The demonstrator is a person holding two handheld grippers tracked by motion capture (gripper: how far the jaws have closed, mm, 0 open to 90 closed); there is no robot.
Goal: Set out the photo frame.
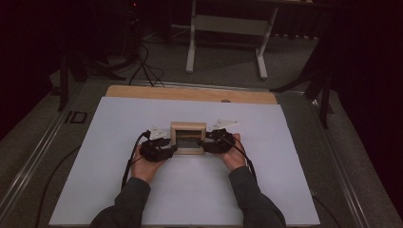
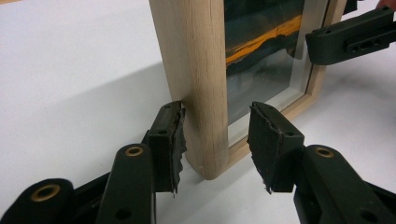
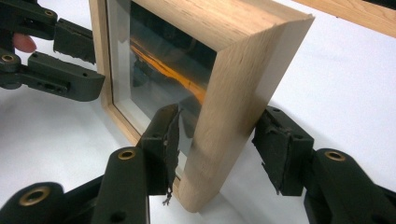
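Observation:
A small light-wood picture frame stands upright in the middle of the white table sheet. Its glass covers a dark picture with an orange streak. My left gripper is open at the frame's left side. In the left gripper view its jaws straddle that wooden side: one pad touches the wood and the other pad stands off in front of the glass. My right gripper is open around the frame's right side, with both pads close to it.
A wooden board edge runs along the far side of the white sheet. Beyond it stand white table legs, dark stands and floor cables. The sheet is bare around the frame. Both forearms come in from the bottom.

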